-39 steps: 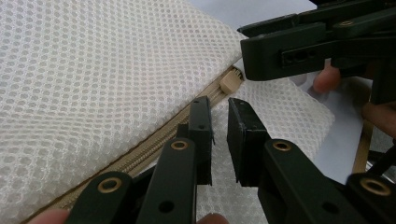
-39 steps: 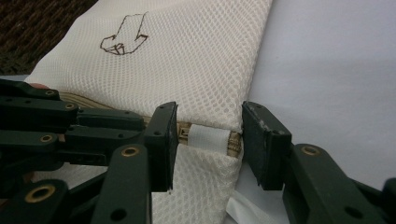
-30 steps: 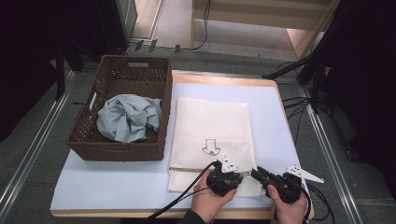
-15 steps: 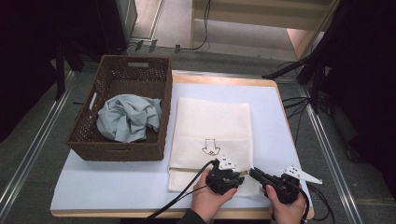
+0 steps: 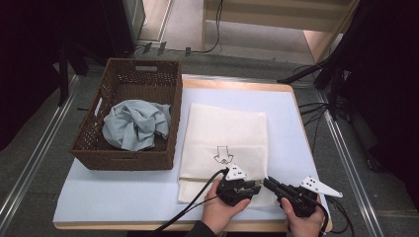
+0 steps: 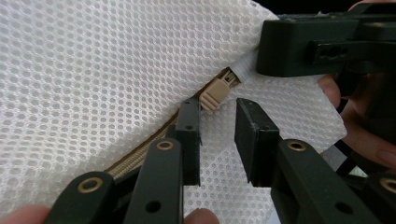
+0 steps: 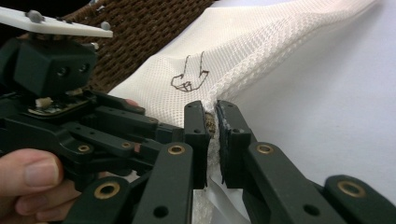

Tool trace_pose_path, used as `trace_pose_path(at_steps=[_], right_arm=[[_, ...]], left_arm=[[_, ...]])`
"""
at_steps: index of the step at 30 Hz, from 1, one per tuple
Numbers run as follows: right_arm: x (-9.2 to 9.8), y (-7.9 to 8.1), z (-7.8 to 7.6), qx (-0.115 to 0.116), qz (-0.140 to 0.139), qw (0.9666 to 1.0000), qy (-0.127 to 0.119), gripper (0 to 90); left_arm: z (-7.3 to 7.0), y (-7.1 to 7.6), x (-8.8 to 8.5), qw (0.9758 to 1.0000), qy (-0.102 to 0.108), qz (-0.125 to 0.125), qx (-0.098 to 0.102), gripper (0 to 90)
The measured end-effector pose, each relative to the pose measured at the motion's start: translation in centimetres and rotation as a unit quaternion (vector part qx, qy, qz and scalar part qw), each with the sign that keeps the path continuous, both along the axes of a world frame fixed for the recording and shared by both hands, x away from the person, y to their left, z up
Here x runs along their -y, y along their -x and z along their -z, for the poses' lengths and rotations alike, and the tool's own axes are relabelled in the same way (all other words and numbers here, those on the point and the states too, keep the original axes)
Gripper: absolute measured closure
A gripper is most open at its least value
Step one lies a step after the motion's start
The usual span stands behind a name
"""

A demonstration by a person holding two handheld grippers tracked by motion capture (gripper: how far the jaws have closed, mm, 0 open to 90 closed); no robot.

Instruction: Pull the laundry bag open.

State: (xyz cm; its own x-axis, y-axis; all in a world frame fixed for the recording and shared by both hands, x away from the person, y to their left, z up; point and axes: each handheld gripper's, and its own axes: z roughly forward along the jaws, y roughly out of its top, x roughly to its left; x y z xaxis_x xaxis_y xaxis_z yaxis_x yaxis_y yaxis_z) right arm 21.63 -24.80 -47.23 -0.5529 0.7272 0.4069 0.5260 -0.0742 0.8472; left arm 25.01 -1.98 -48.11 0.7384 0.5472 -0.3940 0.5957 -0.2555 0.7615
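The white mesh bag (image 5: 225, 143) lies flat on the counter (image 5: 123, 190) beside the basket (image 5: 128, 148). It looks soft and floppy. The right hand-held gripper (image 7: 212, 122) pinches its corner. The left hand-held gripper (image 6: 217, 122) is spread by the zipper tab (image 6: 218, 89), a good spot to grab.

Left gripper (image 6: 217, 140) fingers parted, right gripper (image 7: 212, 140) pinched

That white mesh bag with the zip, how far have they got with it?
Early on. The mesh bag lies flat and the zipper pull sits at the end of a closed-looking zip. In hand: the right gripper has just closed on the bag's corner, while the left gripper's jaws stand apart by the pull. The grey cloth is in the basket.
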Motion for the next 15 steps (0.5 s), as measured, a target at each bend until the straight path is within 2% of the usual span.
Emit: trace_pose_path(at_steps=[7, 9, 13, 15], right_arm=[[0.0, 0.05, 0.06, 0.0, 0.007, 0.9999, 0.01, 84.3], [-0.16, 0.1, 0.05, -0.001, 0.007, 0.9999, 0.012, 84.3], [-0.36, 0.16, -0.04, 0.008, 0.006, 0.9997, 0.02, 84.3], [-0.39, 0.18, -0.02, 0.009, 0.007, 0.9997, 0.022, 84.3]], left_arm=[[-0.23, 0.11, -0.36, 0.9998, 0.02, 0.003, -0.002, 79.8], [-0.37, 0.24, -0.29, 0.9998, 0.018, 0.003, 0.005, 80.1], [-0.45, 0.25, -0.34, 0.9999, 0.017, -0.001, 0.004, 82.7], [-0.52, 0.16, -0.39, 0.9997, 0.025, -0.005, 0.001, 83.0]])
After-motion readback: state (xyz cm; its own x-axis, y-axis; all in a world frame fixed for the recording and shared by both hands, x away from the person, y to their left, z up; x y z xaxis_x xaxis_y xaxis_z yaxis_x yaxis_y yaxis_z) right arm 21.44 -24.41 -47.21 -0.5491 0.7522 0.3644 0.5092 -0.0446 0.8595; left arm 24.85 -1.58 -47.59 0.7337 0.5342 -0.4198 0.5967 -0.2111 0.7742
